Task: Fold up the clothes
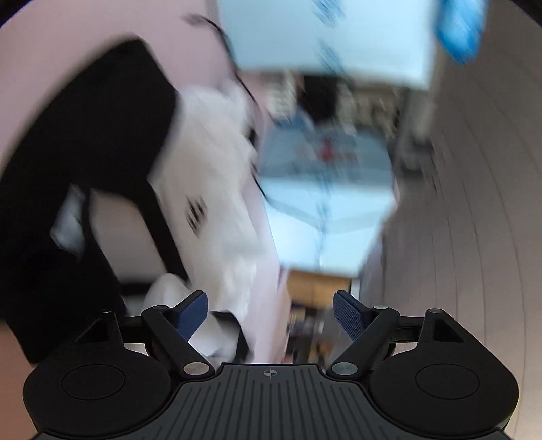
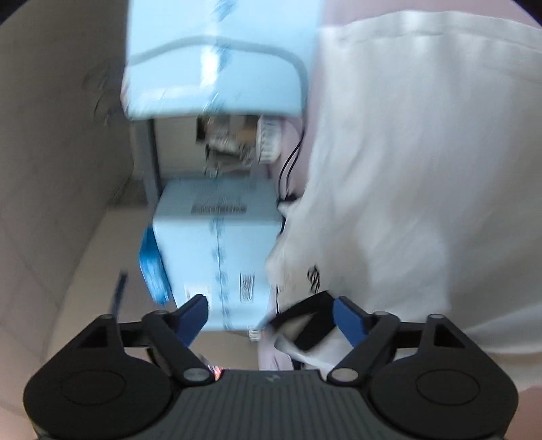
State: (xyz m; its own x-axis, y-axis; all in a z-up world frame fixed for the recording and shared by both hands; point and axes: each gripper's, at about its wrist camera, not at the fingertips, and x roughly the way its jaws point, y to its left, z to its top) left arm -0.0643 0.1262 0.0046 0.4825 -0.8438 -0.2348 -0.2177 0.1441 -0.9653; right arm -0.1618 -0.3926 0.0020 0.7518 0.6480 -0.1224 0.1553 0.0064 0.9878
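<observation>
**Both grippers open and empty beside the clothes, frames blurred**

White garment (image 2: 423,176) filled the right half of the right wrist view, spread over a pale pink surface (image 2: 332,20), small dark print near its lower left edge. In the left wrist view the same white garment (image 1: 210,182) lay left of centre on the pink surface (image 1: 67,40), with a black garment (image 1: 88,135) touching it on the left side. Both views were motion-blurred, so folds and edges were hard to read.

Right gripper (image 2: 270,313) had its jaws spread wide, nothing between the blue pads (image 2: 349,318); it sat tilted at the garment's near left edge, right pad over the cloth, contact unclear. Left gripper (image 1: 270,313) was equally wide open and empty, left pad (image 1: 193,311) over white cloth at the near edge, right pad off the surface's edge.

Beyond the clothes, light blue boxes (image 2: 216,250) stood stacked beside the pink surface, seen also from the left wrist (image 1: 325,203). A thin black cable (image 2: 288,162) ran between boxes and garment. Grey floor (image 1: 474,203) lay on the far side.
</observation>
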